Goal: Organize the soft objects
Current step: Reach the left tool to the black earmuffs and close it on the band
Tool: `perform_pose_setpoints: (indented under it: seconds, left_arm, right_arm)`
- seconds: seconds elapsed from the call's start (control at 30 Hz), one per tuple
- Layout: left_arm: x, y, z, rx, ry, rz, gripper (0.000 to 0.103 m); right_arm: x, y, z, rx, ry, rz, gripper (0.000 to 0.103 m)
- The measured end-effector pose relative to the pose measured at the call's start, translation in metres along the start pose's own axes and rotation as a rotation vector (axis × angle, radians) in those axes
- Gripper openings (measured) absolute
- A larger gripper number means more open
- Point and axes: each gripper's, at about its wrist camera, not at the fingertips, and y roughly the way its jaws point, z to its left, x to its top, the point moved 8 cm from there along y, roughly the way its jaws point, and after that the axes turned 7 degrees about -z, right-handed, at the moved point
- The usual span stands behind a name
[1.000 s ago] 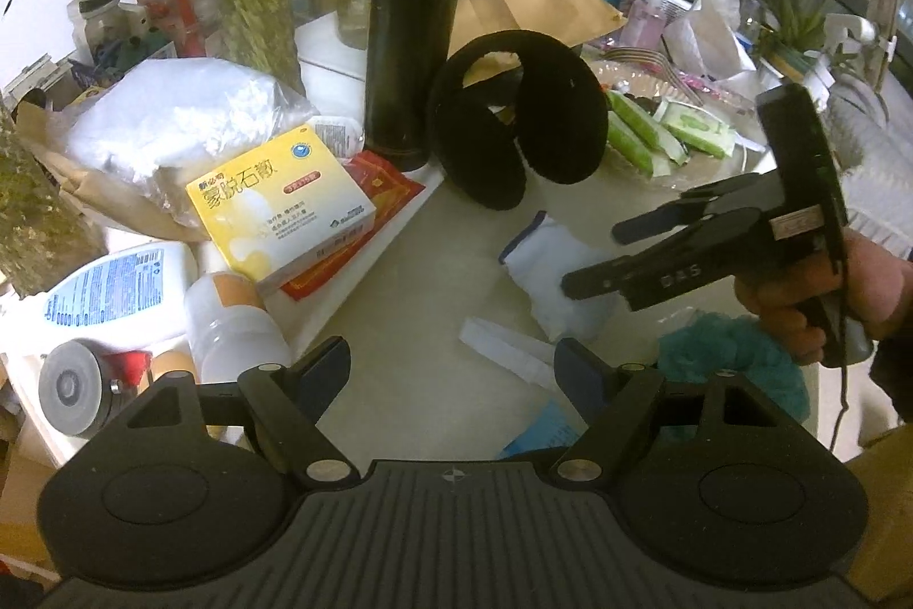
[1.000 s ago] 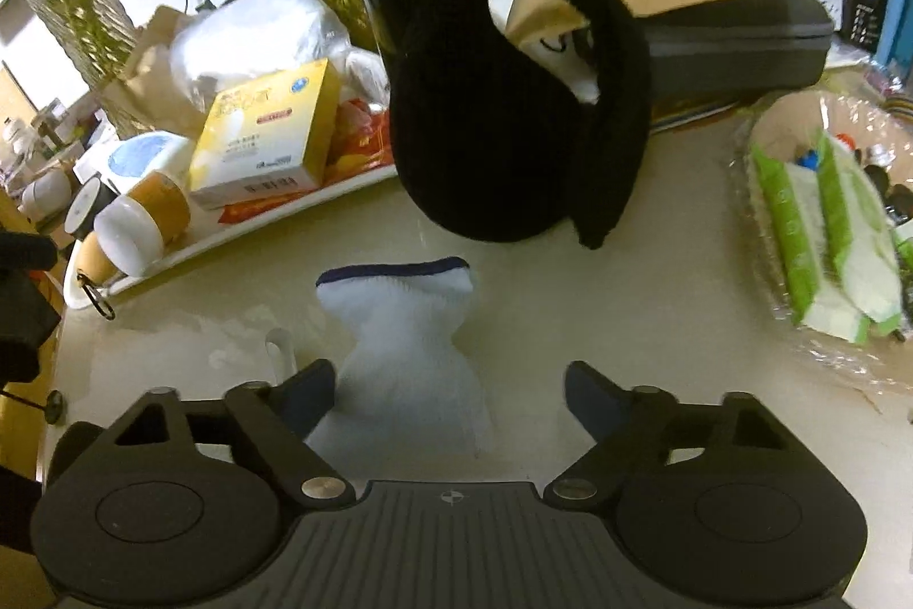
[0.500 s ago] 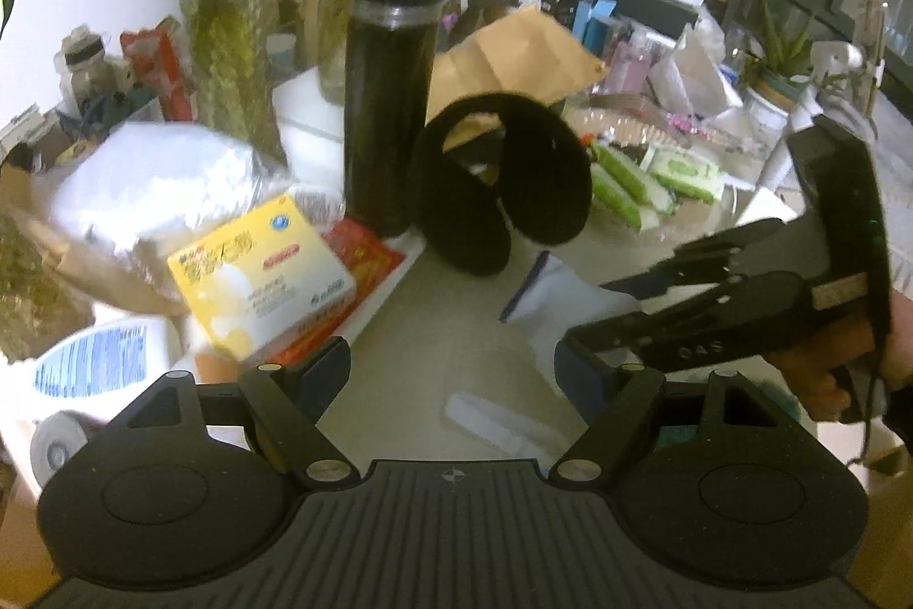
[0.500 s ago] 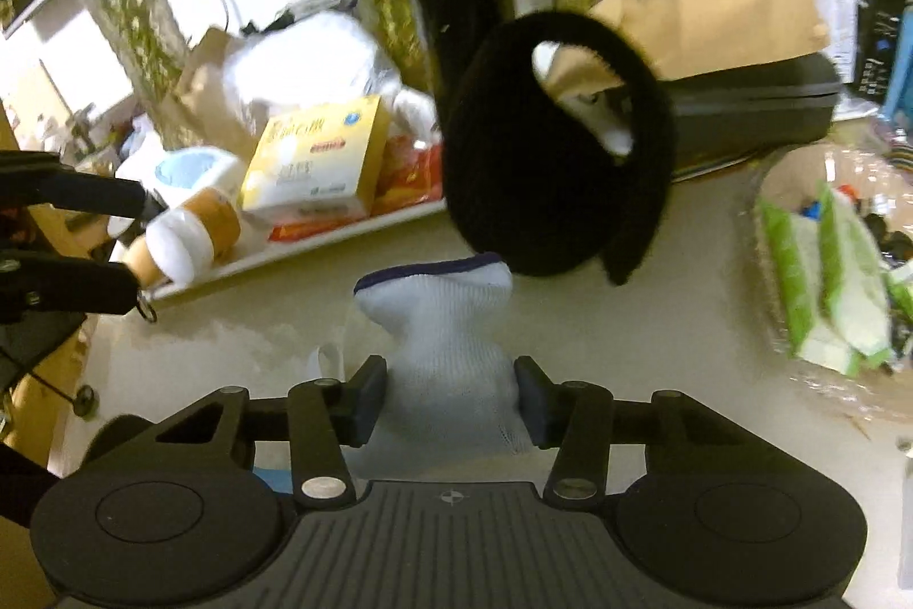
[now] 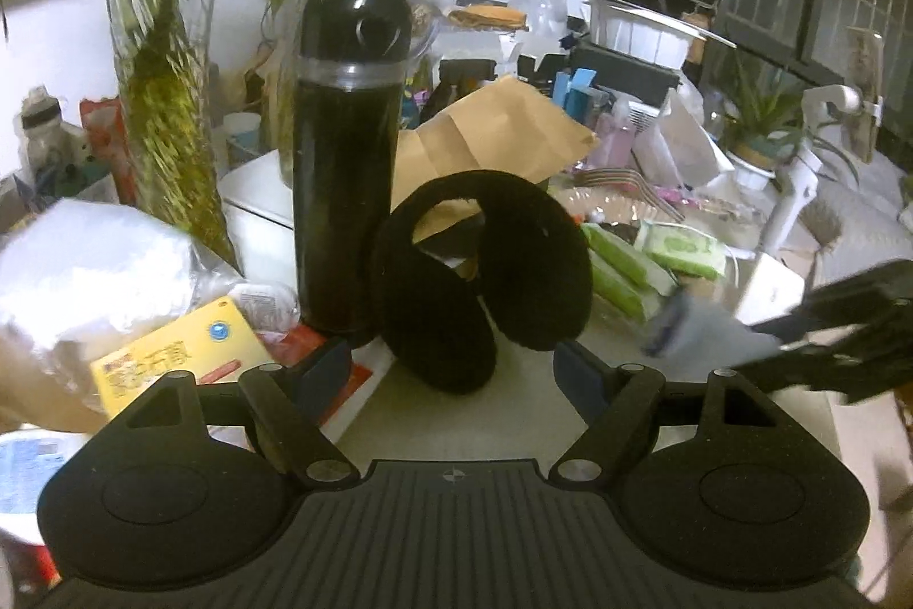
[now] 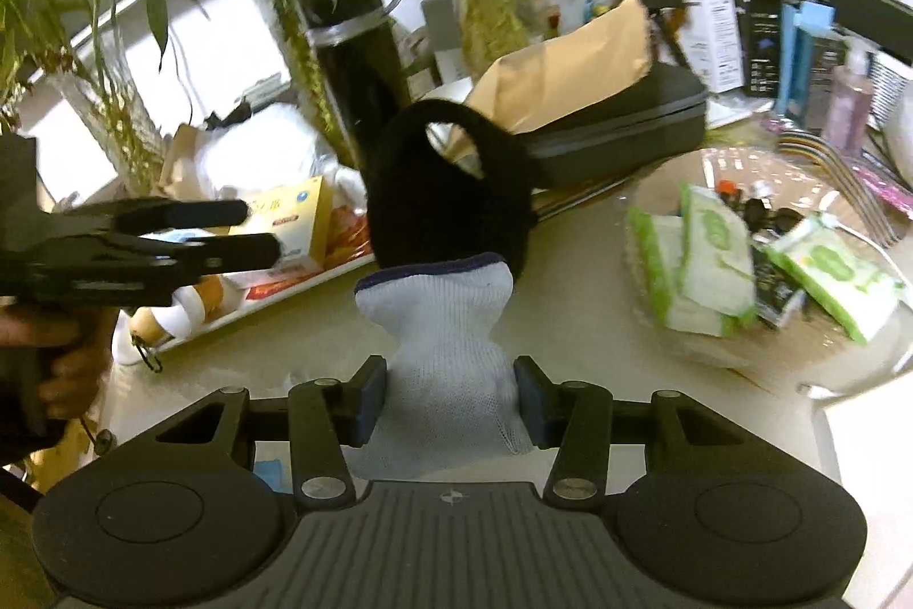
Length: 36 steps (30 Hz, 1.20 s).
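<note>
A white knit glove (image 6: 439, 318) with a navy cuff is pinched between my right gripper's pads and lifted off the beige tabletop (image 6: 576, 289); my right gripper (image 6: 451, 398) is shut on it. In the left wrist view the glove (image 5: 696, 329) shows blurred at the right, in the right gripper (image 5: 799, 329). Black furry earmuffs (image 5: 479, 283) stand upright against a black flask (image 5: 348, 152). My left gripper (image 5: 451, 372) faces them from just in front, its jaws wide and closing, pads touching nothing. In the right wrist view the left gripper (image 6: 259, 229) is at the left, held by a hand.
A yellow box (image 5: 177, 363) and a red packet lie on a white tray at the left. A glass dish (image 6: 856, 369) with green wipe packets sits at the right. A brown paper bag (image 6: 570, 67), a grey case (image 6: 627, 129) and plant vases (image 5: 165, 141) crowd the back.
The right gripper closed on the white glove and raised it from the table. The left gripper moved in toward the earmuffs and tilted up, so they now sit close before its fingers.
</note>
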Motion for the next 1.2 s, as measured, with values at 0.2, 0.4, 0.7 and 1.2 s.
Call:
perform_pose_setpoints:
  seconds: [0.2, 0.4, 0.7, 1.2]
  left_arm:
    - [-0.008, 0.037, 0.015, -0.028, -0.125, -0.007, 0.054]
    - [-0.017, 0.068, 0.027, -0.035, -0.231, -0.007, 0.041]
    - [-0.025, 0.094, 0.049, 0.001, -0.385, 0.009, 0.031]
    - [-0.028, 0.107, 0.051, -0.023, -0.503, 0.045, 0.009]
  right_arm:
    - [0.0, -0.02, -0.011, -0.015, 0.025, -0.048, 0.051]
    - [-0.001, -0.024, -0.015, -0.008, 0.051, -0.072, 0.051]
    - [-0.002, -0.026, -0.016, 0.001, 0.062, -0.091, 0.051]
    - [0.0, -0.037, -0.017, 0.003, 0.073, -0.103, 0.051]
